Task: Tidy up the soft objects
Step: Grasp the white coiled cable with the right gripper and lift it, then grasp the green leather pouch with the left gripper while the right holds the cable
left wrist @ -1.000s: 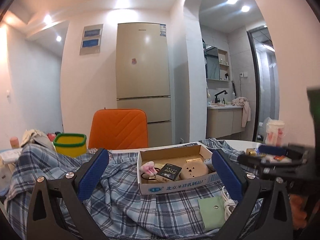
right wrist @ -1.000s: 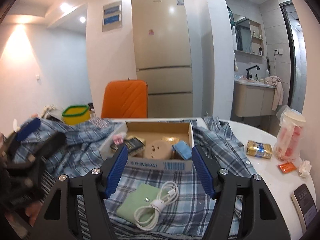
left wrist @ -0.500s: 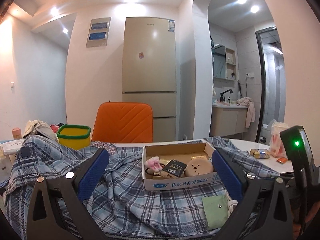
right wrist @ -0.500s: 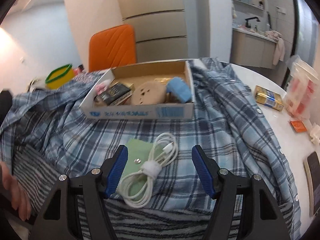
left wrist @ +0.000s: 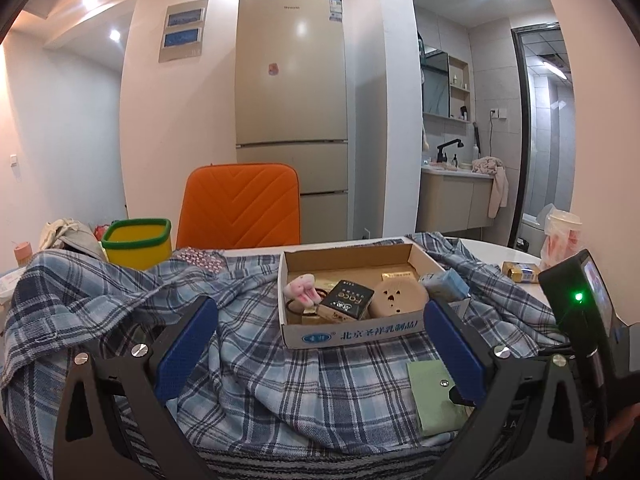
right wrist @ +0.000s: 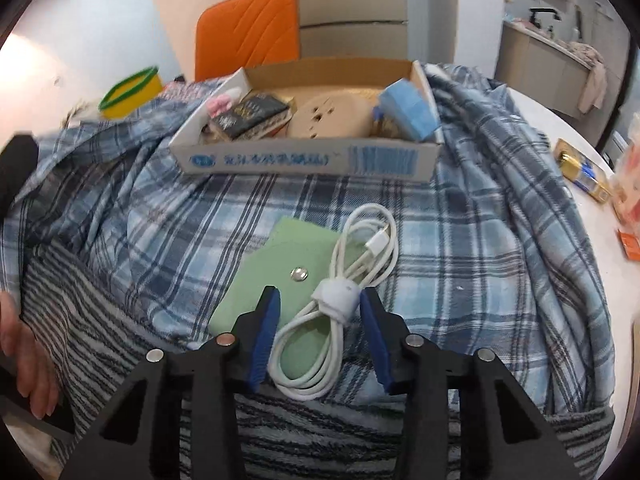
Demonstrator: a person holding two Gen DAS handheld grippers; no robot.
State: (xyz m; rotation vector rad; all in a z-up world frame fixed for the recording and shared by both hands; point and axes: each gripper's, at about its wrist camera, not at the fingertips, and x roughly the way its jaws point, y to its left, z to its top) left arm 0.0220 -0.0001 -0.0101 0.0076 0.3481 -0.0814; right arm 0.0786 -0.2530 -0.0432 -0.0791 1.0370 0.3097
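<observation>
Your white round tabletop (right wrist: 560, 128) shows bare only along its right edge; the rest is hidden under the blue plaid cotton shirt (right wrist: 480, 240) spread across it, and a grey-striped fuzzy cloth (right wrist: 80, 320) covers the near edge, cut off at the bottom of the right wrist view. Toward the far edge, on the shirt, sits the open shallow cardboard box (left wrist: 352, 334) with blue printing on its front wall. Its contents overlap one another: a tan round plastic piece (left wrist: 396, 298), a black printed packet (left wrist: 347, 300), a light blue soft pack (right wrist: 408, 110) at the right end and a small pink plush piece (left wrist: 301, 289) at the left end, all partly hidden. Near the near edge lies the pale green felt pouch with a metal snap (right wrist: 280, 264), and the coiled white charging cable with its white strap (right wrist: 352, 280) lies on top of it. Your right tool (right wrist: 320, 336) is spread, its blue pads on either side of the cable's strap, apart from it as far as you can tell. Your left tool (left wrist: 320, 344) is spread wide above the shirt, holding nothing. Your left hand (right wrist: 24, 360) is cut off at the left border.
</observation>
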